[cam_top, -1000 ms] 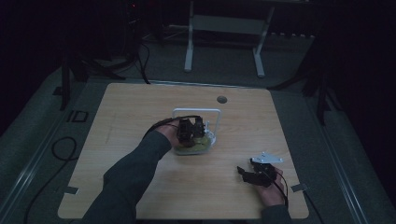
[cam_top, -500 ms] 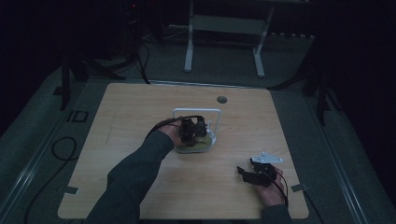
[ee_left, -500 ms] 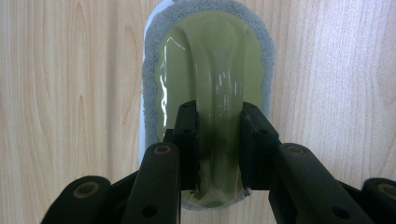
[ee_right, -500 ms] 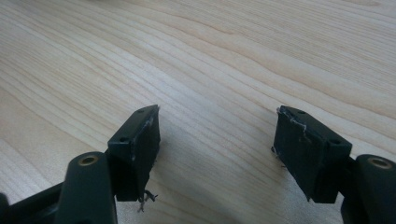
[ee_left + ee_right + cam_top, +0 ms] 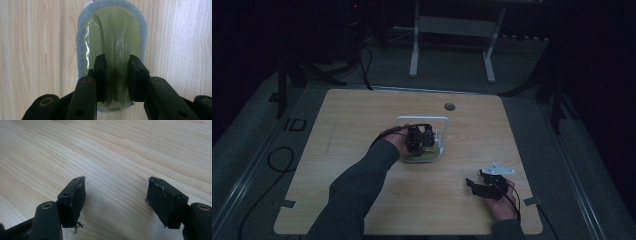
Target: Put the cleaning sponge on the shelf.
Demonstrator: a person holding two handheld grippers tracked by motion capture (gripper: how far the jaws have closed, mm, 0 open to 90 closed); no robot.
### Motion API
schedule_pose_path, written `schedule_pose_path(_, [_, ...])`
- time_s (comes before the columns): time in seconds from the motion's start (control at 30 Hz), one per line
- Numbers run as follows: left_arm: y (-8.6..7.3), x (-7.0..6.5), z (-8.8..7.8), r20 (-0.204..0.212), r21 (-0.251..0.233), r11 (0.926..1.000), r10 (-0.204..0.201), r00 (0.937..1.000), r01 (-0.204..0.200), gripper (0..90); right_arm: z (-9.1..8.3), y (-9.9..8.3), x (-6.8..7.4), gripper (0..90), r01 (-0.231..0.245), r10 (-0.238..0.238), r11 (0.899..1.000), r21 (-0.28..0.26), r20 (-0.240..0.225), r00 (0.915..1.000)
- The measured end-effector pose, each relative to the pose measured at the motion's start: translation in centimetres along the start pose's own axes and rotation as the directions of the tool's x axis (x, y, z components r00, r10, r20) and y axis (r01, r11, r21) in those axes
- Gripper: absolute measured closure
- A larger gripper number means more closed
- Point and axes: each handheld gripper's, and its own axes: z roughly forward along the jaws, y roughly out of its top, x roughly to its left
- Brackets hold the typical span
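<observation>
A scrubbing pad (image 5: 112, 32) with a glossy pale green plastic top and a grey sponge rim lies flat on the wooden table (image 5: 35, 50). My left gripper (image 5: 116, 60) points straight down on it, and its two black pads clamp the raised ridge along the middle of the green top. In the high view the same left gripper (image 5: 419, 137) stands over the pad (image 5: 422, 156) at the table's middle. My right gripper (image 5: 472, 184) rests low near the front right corner. Its jaws (image 5: 116, 182) stand wide open over bare wood with nothing between them.
A white rounded frame (image 5: 422, 119) rises just behind the pad. A small dark round grommet (image 5: 449, 106) sits in the table (image 5: 362, 115) near its far edge. Beyond the table stand white frame legs (image 5: 414, 55) on a dark floor.
</observation>
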Motion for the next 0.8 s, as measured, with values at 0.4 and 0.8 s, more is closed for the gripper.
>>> schedule_pose_path(0.4, [0.17,0.17,0.18,-0.032,0.001,1.0,0.003,0.9995,-0.003,71.6,0.01,0.0,-0.01,30.7,0.0,0.0,1.0,0.0,-0.001,1.0])
schedule_pose_path(0.8, [0.32,0.3,0.76,-0.06,0.02,0.9997,0.017,0.998,-0.016,71.5,0.0,0.01,-0.01,30.7,0.0,0.0,1.0,0.0,-0.001,1.0])
